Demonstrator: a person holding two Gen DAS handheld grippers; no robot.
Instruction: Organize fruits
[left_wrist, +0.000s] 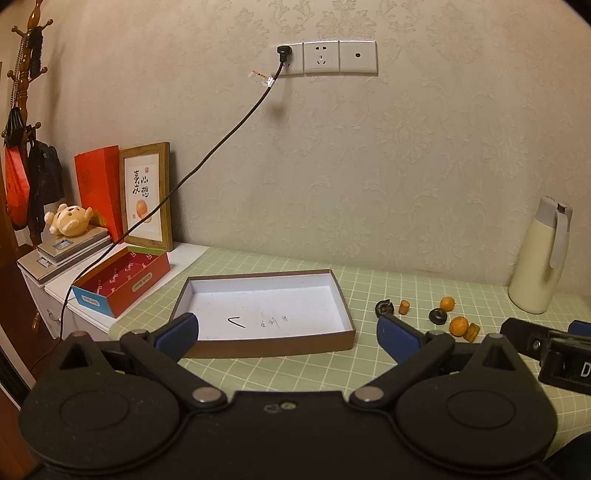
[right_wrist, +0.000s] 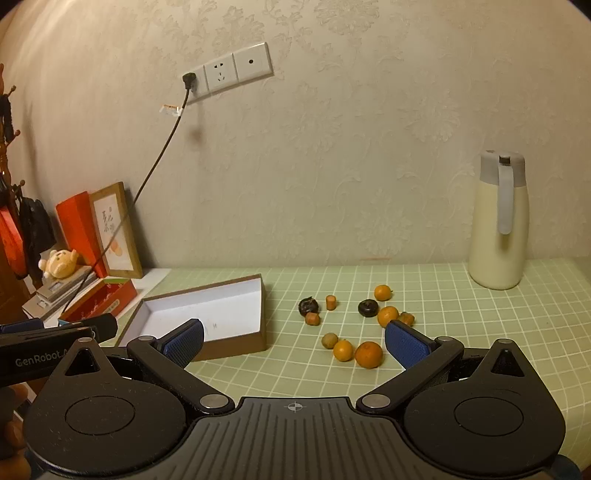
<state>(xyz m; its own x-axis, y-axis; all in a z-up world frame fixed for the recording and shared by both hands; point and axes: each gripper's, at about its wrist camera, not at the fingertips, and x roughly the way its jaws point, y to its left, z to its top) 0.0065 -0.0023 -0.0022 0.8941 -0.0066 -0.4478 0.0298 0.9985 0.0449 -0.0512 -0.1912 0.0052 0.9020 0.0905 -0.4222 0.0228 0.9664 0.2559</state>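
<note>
An empty brown box with a white inside (left_wrist: 332, 291) (right_wrist: 207, 306) lies on the green checked table. Right of it sit several small fruits: oranges (right_wrist: 368, 354) (right_wrist: 342, 350) (right_wrist: 382, 292) (left_wrist: 458, 326), dark fruits (right_wrist: 308, 306) (right_wrist: 367, 307) (left_wrist: 438, 316), a brownish one (right_wrist: 329, 340) and small orange-brown pieces (right_wrist: 331, 302) (left_wrist: 404, 307). My left gripper (left_wrist: 288, 334) is open and empty, in front of the box. My right gripper (right_wrist: 294, 341) is open and empty, just short of the nearest oranges.
A cream thermos (left_wrist: 539, 258) (right_wrist: 498, 221) stands at the back right. At the left are a red open box (left_wrist: 122, 284), a framed picture (left_wrist: 147, 195), a plush toy (left_wrist: 70, 219) and a black cable (left_wrist: 207, 158) to the wall socket.
</note>
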